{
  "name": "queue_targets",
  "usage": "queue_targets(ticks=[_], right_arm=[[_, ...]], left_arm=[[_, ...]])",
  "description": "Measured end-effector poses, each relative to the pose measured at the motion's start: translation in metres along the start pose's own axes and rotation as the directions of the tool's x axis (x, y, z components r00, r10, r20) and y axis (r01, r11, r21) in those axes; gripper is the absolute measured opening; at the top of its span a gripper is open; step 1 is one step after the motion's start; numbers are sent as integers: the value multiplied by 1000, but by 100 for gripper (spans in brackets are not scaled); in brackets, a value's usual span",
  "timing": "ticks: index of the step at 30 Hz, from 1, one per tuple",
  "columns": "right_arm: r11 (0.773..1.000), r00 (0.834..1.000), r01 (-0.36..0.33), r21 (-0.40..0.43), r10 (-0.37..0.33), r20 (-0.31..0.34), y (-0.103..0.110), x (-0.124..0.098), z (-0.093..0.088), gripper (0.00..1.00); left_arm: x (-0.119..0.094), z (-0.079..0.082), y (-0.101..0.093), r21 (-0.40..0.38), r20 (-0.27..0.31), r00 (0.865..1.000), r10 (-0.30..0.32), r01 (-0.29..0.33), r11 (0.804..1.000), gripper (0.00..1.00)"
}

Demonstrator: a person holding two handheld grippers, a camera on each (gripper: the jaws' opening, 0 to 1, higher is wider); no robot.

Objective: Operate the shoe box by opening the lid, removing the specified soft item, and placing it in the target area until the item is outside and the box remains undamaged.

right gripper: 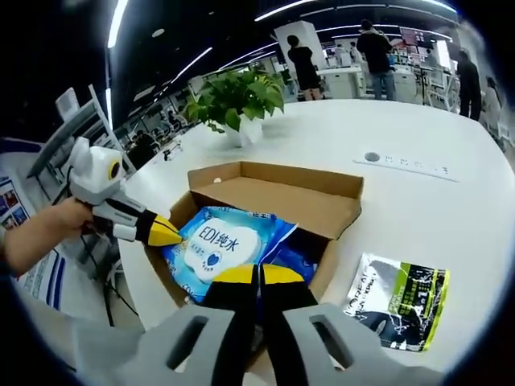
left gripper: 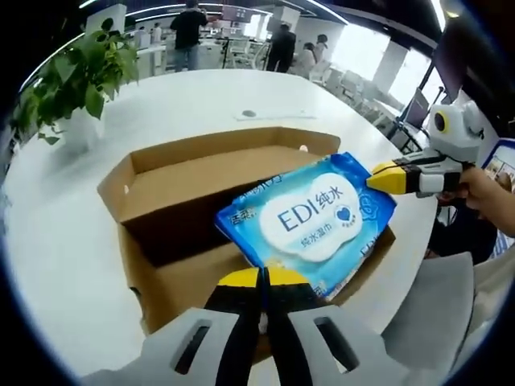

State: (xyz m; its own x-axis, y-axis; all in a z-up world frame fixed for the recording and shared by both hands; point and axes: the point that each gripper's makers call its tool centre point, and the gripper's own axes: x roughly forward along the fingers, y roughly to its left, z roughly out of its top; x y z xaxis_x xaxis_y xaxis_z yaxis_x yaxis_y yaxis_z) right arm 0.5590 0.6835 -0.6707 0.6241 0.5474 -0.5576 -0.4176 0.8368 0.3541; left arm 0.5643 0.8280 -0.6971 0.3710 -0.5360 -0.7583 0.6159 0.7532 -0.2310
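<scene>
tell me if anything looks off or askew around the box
The blue wipes pack sits tilted across the open cardboard box, one corner poking past the rim. A green-and-black packet lies loose on the white table beside it. The box looks undamaged.

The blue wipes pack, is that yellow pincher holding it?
Touching. In the left gripper view, the left gripper has its yellow tips shut on the near edge of the blue wipes pack, which sits tilted on the open cardboard box.
</scene>
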Motion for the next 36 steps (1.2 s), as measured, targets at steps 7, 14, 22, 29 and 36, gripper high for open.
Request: queue_targets(ticks=[7,14,22,29,36], right_arm=[[1000,1000,4,-3,-4,12,-4,-16,4,0],[999,1000,18,37,-18,25,-16,-33,6,0],[998,999,29,56,-31,37,-26,-48,7,0],[996,998,50,80,-54,44,-43,-62,3,0],[991,995,78,110,-84,52,-62,-78,-1,0]], left_arm=[[-6,11,-16,8,20,1000,-1,1,1000,0],[-8,23,-36,26,33,999,-13,12,1000,0],[-3,30,-54,55,29,999,-34,32,998,0],[6,41,-71,71,37,998,-52,50,996,0],[18,50,-91,96,35,997,-73,70,993,0]])
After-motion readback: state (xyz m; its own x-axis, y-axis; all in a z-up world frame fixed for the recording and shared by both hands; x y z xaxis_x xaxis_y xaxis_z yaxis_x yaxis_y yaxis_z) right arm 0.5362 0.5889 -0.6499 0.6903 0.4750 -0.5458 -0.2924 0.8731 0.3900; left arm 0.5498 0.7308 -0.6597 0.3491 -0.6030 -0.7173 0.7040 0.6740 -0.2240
